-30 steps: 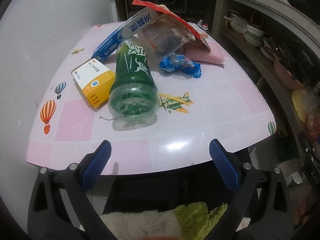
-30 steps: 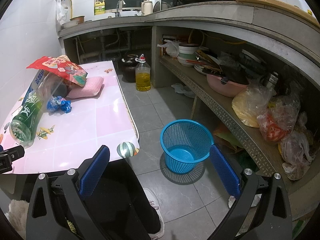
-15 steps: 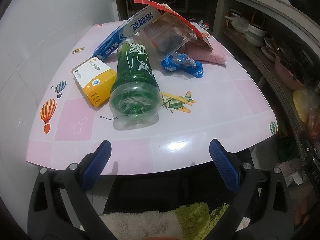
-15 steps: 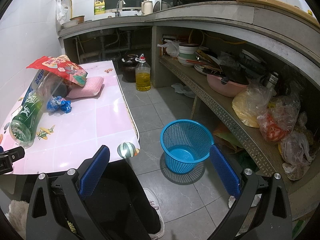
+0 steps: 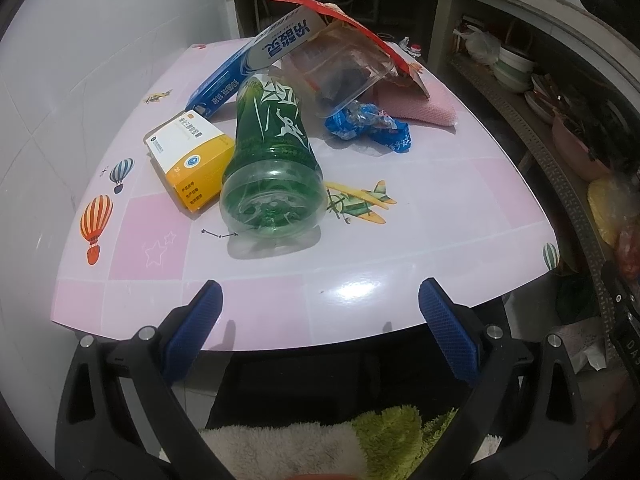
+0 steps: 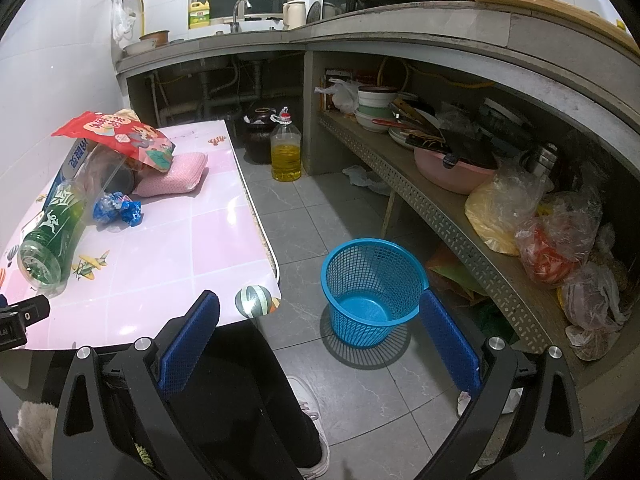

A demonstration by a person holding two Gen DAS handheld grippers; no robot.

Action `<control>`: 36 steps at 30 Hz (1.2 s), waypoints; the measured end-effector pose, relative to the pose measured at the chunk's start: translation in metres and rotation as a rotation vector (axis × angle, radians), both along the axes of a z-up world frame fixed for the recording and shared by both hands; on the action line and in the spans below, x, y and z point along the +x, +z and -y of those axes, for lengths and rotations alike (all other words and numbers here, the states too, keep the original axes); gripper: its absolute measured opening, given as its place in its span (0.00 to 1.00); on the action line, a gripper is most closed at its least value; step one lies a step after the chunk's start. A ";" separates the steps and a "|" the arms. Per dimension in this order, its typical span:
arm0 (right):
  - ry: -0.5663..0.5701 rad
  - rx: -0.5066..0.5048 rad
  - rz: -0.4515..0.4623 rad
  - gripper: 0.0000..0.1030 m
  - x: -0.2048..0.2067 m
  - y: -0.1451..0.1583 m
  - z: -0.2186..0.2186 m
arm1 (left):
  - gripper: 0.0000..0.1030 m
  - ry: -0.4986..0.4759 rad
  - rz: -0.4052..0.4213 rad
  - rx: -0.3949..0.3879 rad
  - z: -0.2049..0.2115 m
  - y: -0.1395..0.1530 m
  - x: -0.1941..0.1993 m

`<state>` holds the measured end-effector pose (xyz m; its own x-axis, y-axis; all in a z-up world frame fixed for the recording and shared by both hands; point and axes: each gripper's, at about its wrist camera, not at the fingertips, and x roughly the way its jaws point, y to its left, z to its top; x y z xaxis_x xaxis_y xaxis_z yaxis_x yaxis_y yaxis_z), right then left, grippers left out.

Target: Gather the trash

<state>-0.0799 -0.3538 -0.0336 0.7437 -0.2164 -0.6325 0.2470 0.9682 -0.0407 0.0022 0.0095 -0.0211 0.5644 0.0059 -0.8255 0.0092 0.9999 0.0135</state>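
A green plastic bottle (image 5: 272, 168) lies on the pink table (image 5: 400, 240), its base toward me. Beside it are a yellow-and-white box (image 5: 192, 156), a long blue-and-white box (image 5: 256, 64), a clear container (image 5: 340, 76) under a red snack bag (image 5: 360, 36), and a crumpled blue wrapper (image 5: 368, 128). My left gripper (image 5: 320, 332) is open and empty at the table's near edge, short of the bottle. My right gripper (image 6: 320, 344) is open and empty above the floor, with an empty blue basket (image 6: 372, 288) just ahead. The bottle (image 6: 52, 236) also shows in the right wrist view.
A pink pad (image 5: 416, 104) lies at the table's back right. An oil bottle (image 6: 286, 152) and a dark jar (image 6: 260, 132) stand on the tiled floor. A cluttered shelf (image 6: 460, 184) with bowls and bags runs along the right. White tiled wall on the left.
The left gripper has edged slightly forward toward the table, so the trash looks a little nearer. The right gripper has not moved.
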 end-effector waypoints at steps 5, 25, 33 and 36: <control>0.001 0.000 0.000 0.94 0.001 0.000 0.000 | 0.92 0.000 -0.001 0.000 -0.001 0.000 0.000; 0.014 -0.017 0.010 0.94 0.013 0.007 -0.012 | 0.92 0.008 0.008 -0.008 -0.003 0.006 0.006; 0.022 -0.030 0.034 0.94 0.029 0.023 -0.018 | 0.92 -0.003 0.030 -0.020 -0.009 0.016 0.019; 0.030 -0.039 0.048 0.94 0.036 0.029 -0.023 | 0.92 -0.014 0.039 -0.028 -0.014 0.020 0.026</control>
<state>-0.0438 -0.3304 -0.0043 0.7796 -0.2175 -0.5873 0.2204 0.9730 -0.0677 0.0282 0.0231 -0.0009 0.5960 -0.0254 -0.8026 0.0233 0.9996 -0.0142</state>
